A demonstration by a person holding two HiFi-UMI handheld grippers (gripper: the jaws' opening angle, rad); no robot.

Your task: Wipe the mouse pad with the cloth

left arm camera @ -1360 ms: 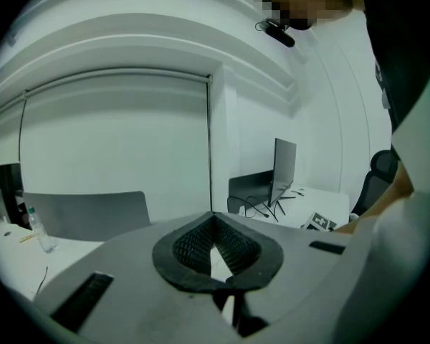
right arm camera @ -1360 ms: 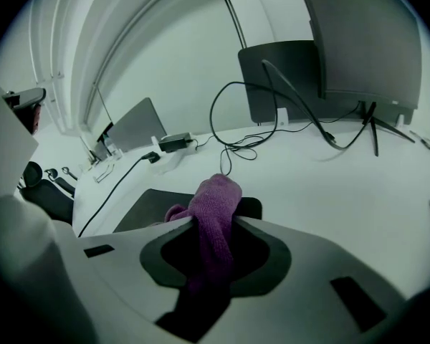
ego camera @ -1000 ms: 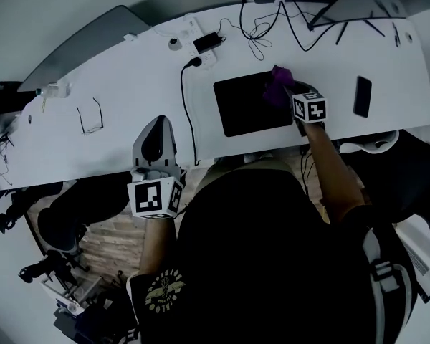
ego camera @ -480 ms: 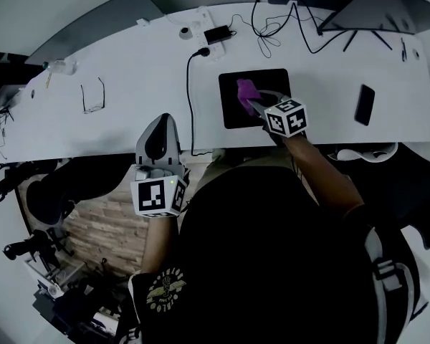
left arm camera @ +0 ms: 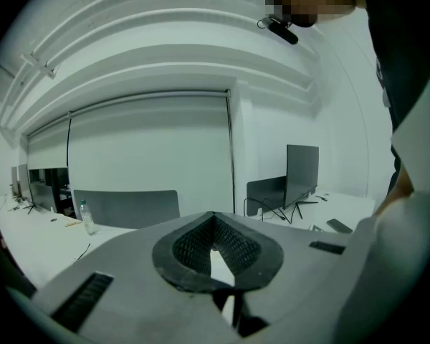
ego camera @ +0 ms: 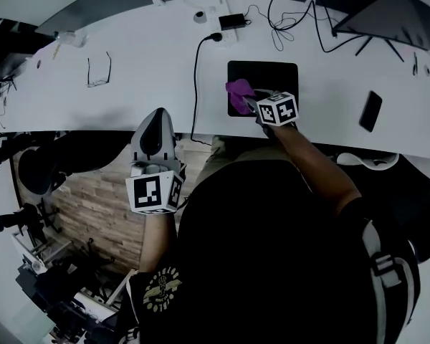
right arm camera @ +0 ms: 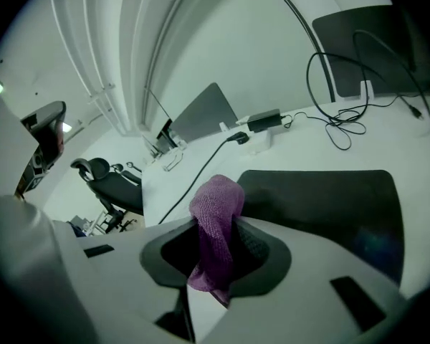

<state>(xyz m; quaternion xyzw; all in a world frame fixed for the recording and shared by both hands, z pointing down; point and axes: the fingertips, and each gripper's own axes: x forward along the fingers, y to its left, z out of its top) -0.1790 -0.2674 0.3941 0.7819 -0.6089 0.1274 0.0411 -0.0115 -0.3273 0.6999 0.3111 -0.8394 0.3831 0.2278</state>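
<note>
A black mouse pad (ego camera: 269,84) lies on the white desk (ego camera: 143,70), seen again in the right gripper view as the mouse pad (right arm camera: 322,192). My right gripper (ego camera: 248,102) is shut on a purple cloth (ego camera: 237,95), which sits at the pad's left edge near its front corner. From the right gripper view, the cloth (right arm camera: 216,199) bulges up out of the right gripper (right arm camera: 216,224). My left gripper (ego camera: 155,115) hangs off the desk's front edge, shut and holding nothing. It points out into the room, and the left gripper (left arm camera: 213,221) has its jaws together.
Spectacles (ego camera: 98,70) lie at the desk's left. A black cable (ego camera: 196,84) runs left of the pad to a power adapter (ego camera: 236,21) with tangled leads. A phone (ego camera: 370,111) lies to the right, a laptop (ego camera: 390,16) at the back right, and an office chair (right arm camera: 107,181) beyond the desk.
The right gripper has dragged the cloth leftwards across the pad, from its right back corner to its left edge. The left gripper has stayed put, shut.
</note>
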